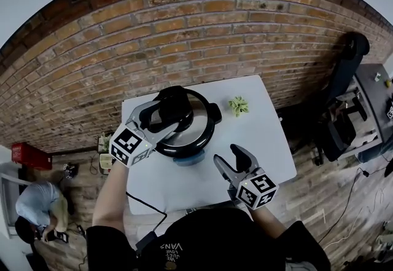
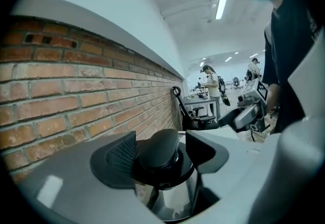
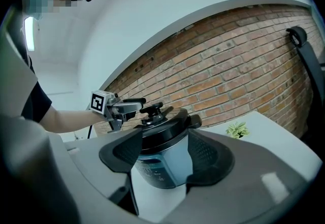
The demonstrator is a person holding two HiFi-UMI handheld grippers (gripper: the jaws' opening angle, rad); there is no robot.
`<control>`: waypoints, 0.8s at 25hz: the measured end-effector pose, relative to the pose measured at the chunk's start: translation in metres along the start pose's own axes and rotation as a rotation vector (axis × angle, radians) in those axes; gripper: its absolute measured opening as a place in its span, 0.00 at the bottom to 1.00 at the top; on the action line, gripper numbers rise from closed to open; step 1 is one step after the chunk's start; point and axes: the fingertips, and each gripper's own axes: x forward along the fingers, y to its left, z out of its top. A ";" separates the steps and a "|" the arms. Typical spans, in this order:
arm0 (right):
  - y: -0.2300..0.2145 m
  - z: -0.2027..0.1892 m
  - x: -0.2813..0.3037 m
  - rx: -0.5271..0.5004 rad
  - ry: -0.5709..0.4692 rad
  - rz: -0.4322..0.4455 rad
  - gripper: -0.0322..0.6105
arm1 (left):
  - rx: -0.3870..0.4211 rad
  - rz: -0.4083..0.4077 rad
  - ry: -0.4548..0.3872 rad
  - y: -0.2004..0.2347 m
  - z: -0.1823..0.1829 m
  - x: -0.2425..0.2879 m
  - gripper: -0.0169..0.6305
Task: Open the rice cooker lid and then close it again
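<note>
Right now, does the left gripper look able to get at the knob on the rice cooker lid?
Probably yes. The left gripper has its open jaws on either side of the black knob, nothing else sits between them, and the right gripper hangs well clear.

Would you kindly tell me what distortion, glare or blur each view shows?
Head view: fisheye bows the brick wall into an arch. Left gripper view: the ceiling light blows out; the lid handle looks slightly soft. Right gripper view: dark vignetted corners, rice cooker sharp.
</note>
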 end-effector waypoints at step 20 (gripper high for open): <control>-0.044 0.008 0.018 0.039 0.028 0.024 0.47 | 0.038 -0.275 0.229 -0.014 -0.026 0.057 0.51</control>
